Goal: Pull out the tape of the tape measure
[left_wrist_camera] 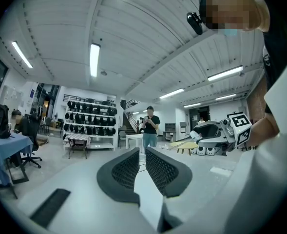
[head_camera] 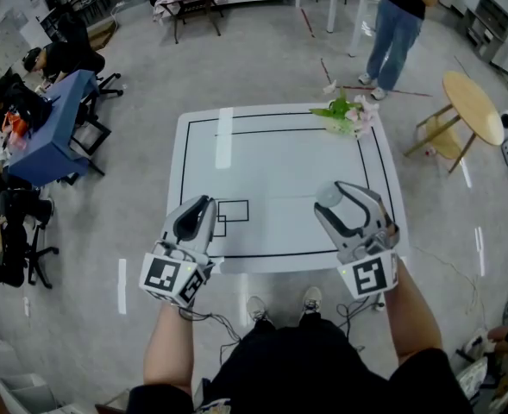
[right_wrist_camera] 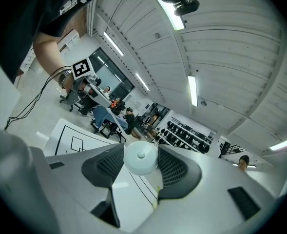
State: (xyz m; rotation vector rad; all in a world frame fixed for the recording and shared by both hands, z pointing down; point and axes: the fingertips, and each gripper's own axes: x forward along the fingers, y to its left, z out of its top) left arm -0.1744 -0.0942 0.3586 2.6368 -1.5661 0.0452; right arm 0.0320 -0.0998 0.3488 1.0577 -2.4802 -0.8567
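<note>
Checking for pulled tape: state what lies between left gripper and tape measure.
Head view: only the white, line-marked table lies between left gripper and tape measure.

table top [head_camera: 271,171] open across middle and far left; flower bunch [head_camera: 347,116] blocks far right corner. left gripper [head_camera: 205,205] and right gripper [head_camera: 333,202] at near edge, well apart, free gap between. tape measure [right_wrist_camera: 141,157] fills right jaws; left jaws close together
</note>
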